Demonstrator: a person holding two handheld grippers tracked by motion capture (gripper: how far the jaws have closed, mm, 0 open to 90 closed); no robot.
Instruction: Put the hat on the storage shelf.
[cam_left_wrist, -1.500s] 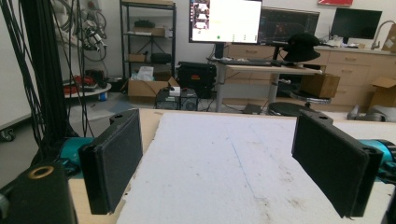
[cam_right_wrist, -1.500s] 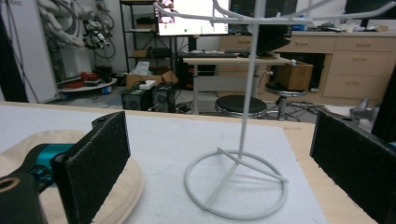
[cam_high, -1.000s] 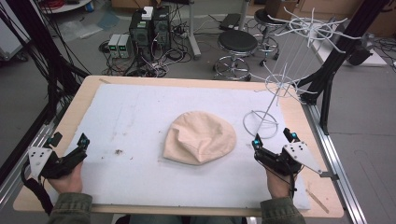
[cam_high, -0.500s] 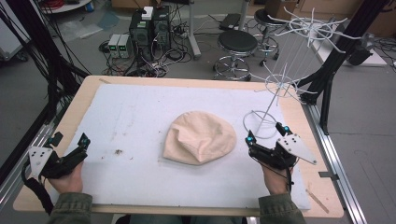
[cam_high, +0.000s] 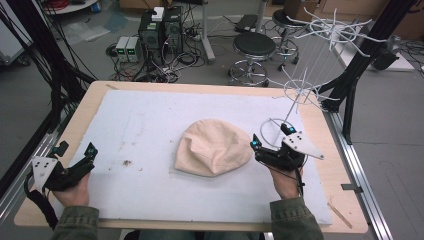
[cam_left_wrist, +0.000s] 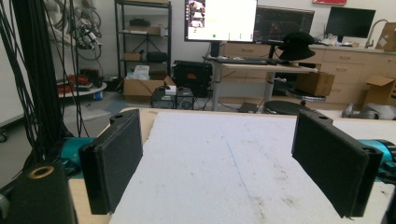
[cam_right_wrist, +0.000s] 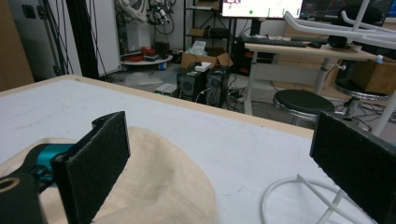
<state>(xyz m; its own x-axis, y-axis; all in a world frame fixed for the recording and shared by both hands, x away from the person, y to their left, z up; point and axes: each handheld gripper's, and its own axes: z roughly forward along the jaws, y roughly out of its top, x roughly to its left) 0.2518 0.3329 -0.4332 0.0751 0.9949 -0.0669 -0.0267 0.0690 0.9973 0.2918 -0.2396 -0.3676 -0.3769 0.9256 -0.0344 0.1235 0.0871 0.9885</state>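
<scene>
Since the earlier frames the right gripper (cam_high: 270, 137) has been carried inward and forward, from the table's right edge to a spot just beside the beige hat (cam_high: 214, 148), while the left gripper (cam_high: 75, 150) is kept where it was near the left edge.

At the left, the left gripper is held low over the white foam mat (cam_high: 150, 125), its flat rectangular black jaws spread wide with nothing between them; in the left gripper view their faces are seen to be coarse and matte, and the mat beyond is faintly pitted and flecked with dark specks (cam_high: 126, 162). The mat is laid on a pale wooden table (cam_high: 90, 90).

At the centre of the mat the hat is seen lying flat, a soft rounded dome of woven cloth with a shallow crease on its left side.

To the right, the right gripper's jaws are also spread apart: one is poised over the hat's right edge, the other over the round wire base of the white rack (cam_high: 295, 95), a thin stem bearing radiating hooks.
</scene>
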